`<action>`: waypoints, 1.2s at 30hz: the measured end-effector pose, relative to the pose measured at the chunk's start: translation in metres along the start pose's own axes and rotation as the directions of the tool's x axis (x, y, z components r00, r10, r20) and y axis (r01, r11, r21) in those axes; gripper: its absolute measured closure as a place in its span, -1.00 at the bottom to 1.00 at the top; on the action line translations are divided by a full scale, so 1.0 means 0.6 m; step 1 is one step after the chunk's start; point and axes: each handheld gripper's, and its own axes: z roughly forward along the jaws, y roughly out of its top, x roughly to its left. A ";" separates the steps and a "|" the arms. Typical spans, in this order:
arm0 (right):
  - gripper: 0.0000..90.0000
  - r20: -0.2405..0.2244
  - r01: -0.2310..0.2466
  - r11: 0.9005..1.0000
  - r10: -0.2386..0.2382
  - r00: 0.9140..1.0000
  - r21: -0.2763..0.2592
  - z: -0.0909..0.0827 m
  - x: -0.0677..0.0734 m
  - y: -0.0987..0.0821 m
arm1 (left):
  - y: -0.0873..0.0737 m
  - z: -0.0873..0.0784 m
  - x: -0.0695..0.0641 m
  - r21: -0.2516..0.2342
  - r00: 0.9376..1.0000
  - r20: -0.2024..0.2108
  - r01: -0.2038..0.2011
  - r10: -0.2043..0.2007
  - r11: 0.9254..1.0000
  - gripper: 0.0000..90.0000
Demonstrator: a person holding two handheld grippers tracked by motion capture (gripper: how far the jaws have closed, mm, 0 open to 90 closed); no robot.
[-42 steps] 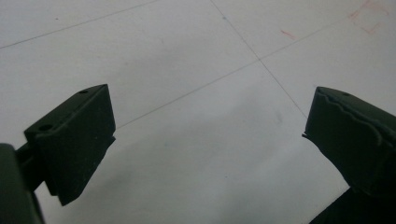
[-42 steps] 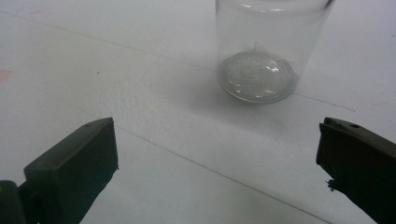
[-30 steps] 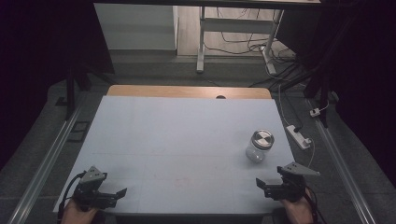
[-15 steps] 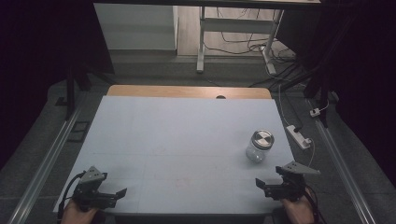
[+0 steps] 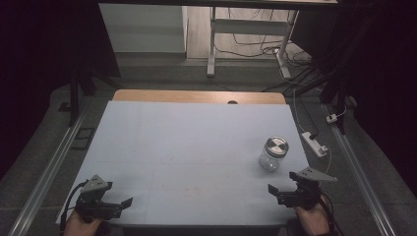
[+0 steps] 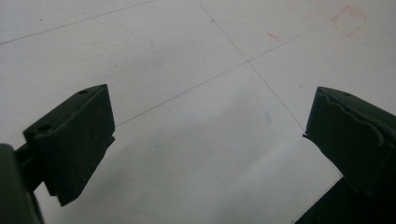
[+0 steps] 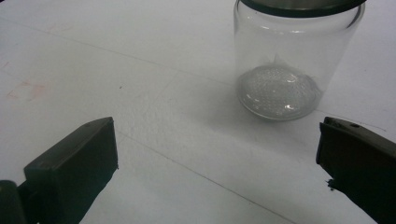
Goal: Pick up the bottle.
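**Glass jar ahead of the spread right gripper**

The glass jar (image 5: 273, 154) with a metal lid is stood upright on the desk (image 5: 187, 147), near the right gripper (image 5: 274, 191), at about 11 o'clock from it and apart. The jaws of this gripper are spread, with nothing between. The left gripper (image 5: 125, 203) is also spread, well apart from the jar.

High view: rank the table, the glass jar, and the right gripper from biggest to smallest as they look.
1. table, by far the largest.
2. right gripper, wider than the jar, though it sits nearer the camera, so that lead is unsure.
3. glass jar with its metal lid, smallest.
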 end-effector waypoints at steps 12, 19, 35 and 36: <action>-1.00 0.037 -0.024 0.999 0.023 0.999 0.035 0.015 -0.007 0.016 | 0.003 0.003 0.001 0.005 1.000 0.008 -0.003 0.003 1.000 -0.96; -1.00 0.071 -0.017 0.999 0.014 0.997 0.039 0.026 -0.017 0.021 | 0.004 0.004 0.000 0.011 1.000 0.007 -0.004 0.004 1.000 -0.97; -1.00 0.122 0.010 0.999 -0.014 0.992 0.039 0.070 -0.046 0.044 | 0.005 0.006 0.000 0.018 1.000 0.006 -0.002 0.002 1.000 -0.98; -1.00 0.120 0.007 0.999 -0.011 0.993 0.035 0.074 -0.048 0.046 | 0.005 0.006 0.000 0.019 1.000 0.008 -0.005 0.005 1.000 -0.98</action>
